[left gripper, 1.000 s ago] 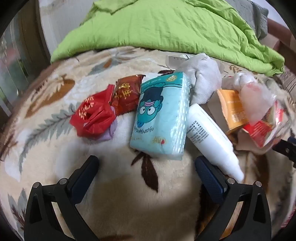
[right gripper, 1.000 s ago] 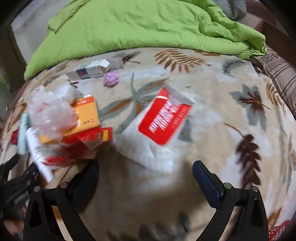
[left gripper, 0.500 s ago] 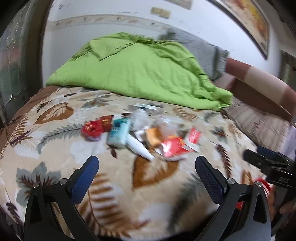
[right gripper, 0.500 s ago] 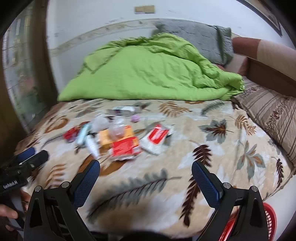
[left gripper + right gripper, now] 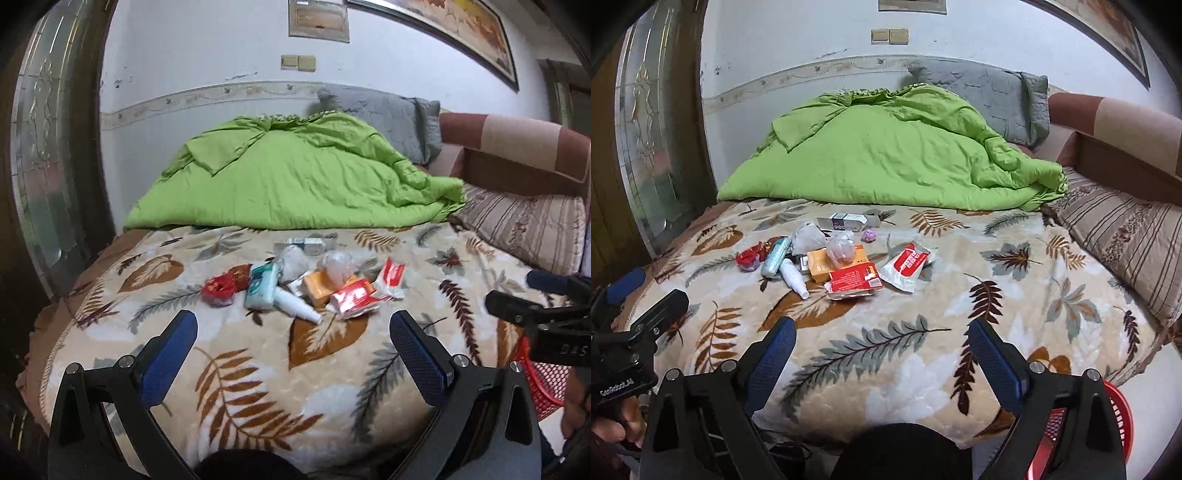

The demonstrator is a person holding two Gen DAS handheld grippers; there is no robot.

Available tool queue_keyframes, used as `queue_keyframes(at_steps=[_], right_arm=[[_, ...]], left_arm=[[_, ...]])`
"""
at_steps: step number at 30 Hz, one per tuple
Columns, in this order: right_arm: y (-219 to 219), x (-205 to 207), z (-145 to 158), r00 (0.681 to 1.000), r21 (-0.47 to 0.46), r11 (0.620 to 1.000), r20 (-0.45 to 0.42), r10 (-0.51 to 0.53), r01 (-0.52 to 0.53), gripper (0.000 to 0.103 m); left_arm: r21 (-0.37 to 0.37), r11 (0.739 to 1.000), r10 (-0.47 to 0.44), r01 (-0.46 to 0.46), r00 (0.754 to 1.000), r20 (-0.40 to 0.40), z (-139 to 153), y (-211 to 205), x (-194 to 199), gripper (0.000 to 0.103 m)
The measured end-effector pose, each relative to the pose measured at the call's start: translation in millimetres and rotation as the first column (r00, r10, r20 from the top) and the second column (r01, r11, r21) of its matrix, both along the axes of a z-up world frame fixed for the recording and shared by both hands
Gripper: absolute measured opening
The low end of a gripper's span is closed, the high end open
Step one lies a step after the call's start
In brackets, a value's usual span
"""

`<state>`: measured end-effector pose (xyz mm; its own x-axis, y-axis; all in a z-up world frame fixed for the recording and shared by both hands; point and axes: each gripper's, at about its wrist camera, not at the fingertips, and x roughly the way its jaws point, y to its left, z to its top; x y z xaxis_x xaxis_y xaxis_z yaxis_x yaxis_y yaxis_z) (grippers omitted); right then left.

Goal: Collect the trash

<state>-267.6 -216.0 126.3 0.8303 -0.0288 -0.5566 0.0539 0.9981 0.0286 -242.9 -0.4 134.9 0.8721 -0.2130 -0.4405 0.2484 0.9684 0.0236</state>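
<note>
my R gripper (image 5: 881, 341): fingers spread wide, nothing btwn them, held above near edge of bed (image 5: 960, 280).
L gripper (image 5: 639, 317): far left, low, over bed's left edge; open or not, can't tell.
trash pile (image 5: 834, 254): mid-bed, well beyond my fingers; red carton (image 5: 854, 279) nearest, white bottle (image 5: 793, 277) to its left, red-white pouch (image 5: 907, 265) to its right.
green duvet (image 5: 886, 151): heaped behind pile.
red basket (image 5: 1115, 424): on floor, bottom right, behind my R finger.

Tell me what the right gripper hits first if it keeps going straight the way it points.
Probably the leaf-print blanket itself: the open right gripper points at bare bedding near the bed's edge. The nearest trash in that direction, the red box, lies farther on and slightly left. Depth is hard to judge.
</note>
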Motion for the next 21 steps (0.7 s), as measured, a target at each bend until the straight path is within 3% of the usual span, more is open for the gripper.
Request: queue_keyframes(at_steps=[7,11,21], right_arm=[[7.8,-8.4,7.6,1.000,-0.061,0.998,0.025,-0.016,0.018,0.096],[10.5,-9.5,5.3,1.000,-0.064,0.998,0.015,-0.003,0.004,0.096],[13.4,-10.2,2.2,1.000,-0.083,0.997,0.002,-0.004,0.004,0.095]], left_arm=[[0.011,1.000,0.020,-0.020,1.000,0.001,0.1,-0.6,-4.0,0.103],[0.038,0.998,0.044,-0.044,0.999,0.003,0.1,-2.0,-4.4,0.103],[0.023,0.999,0.032,-0.032,0.999,-0.018,-0.5,-0.3,-3.4,0.103]])
